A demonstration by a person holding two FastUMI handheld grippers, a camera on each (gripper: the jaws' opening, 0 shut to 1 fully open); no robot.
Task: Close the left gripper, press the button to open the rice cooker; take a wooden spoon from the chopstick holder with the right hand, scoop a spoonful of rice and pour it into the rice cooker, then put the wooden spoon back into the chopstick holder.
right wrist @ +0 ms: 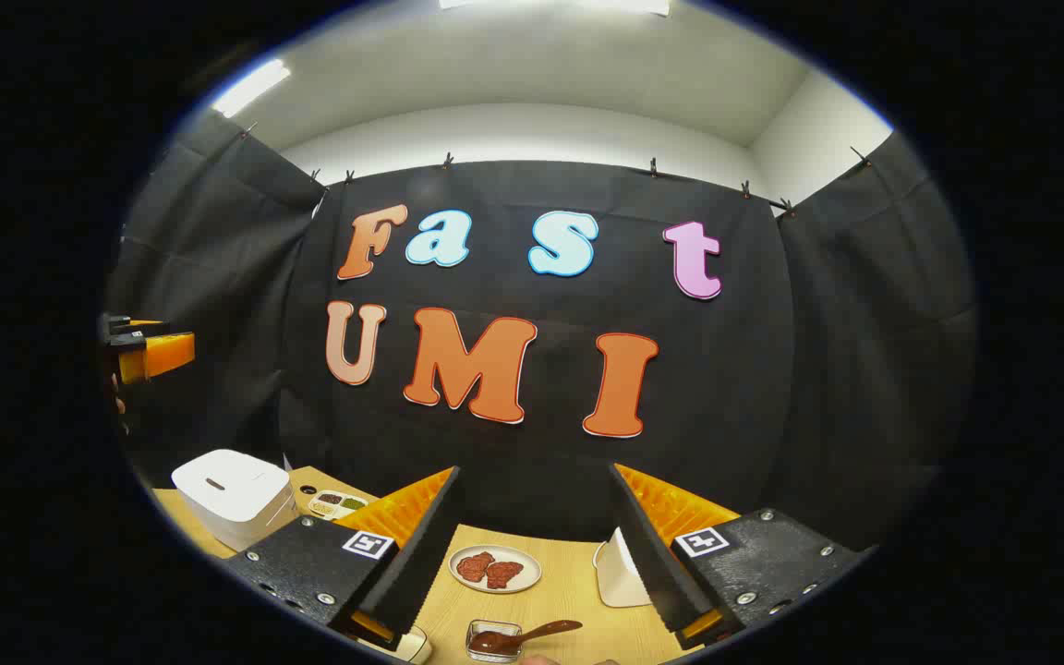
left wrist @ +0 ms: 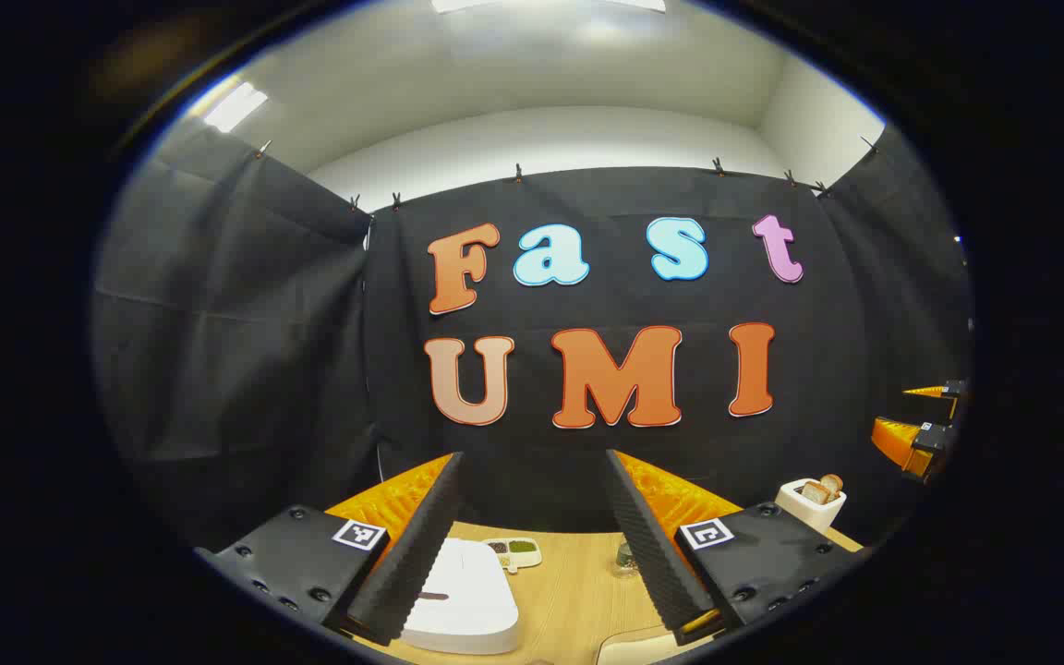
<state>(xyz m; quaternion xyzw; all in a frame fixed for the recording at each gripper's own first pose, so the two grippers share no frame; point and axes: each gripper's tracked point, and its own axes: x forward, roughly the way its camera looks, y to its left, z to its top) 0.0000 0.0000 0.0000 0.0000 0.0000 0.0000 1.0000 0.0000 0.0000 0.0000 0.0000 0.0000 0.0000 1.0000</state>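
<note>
1. In the left gripper view, the left claw (left wrist: 532, 545) is held up high over the wooden worktop (left wrist: 569, 591). Its two fingers stand wide apart and hold nothing.
2. Down between those fingers, toward the left one, sits the white rice cooker (left wrist: 463, 600). Its lid is down.
3. Just behind the cooker lies a small tray (left wrist: 513, 551) with little boxes of dark and green bits in it.
4. A small glass jar (left wrist: 625, 557) stands next to the right finger.
5. Farther right is a white toaster (left wrist: 810, 503) with bread sticking out of the top.
6. At the far right edge, the right claw (left wrist: 920, 425) hangs in the air.
7. In the right gripper view, the left claw shows at the far left edge, up in the air, above the rice cooker, which stands on the worktop at the lower left with the little tray beside it.
8. The right claw's fingers are also wide apart and hold nothing.
9. Between them lies a plate (right wrist: 495, 568) with two reddish pieces on it.
10. Nearer the camera, a wooden spoon (right wrist: 527, 635) rests in a small glass dish (right wrist: 493, 642) of dark stuff.
11. A white thing (right wrist: 622, 573) stands next to the right finger; I cannot tell what it is.
</note>
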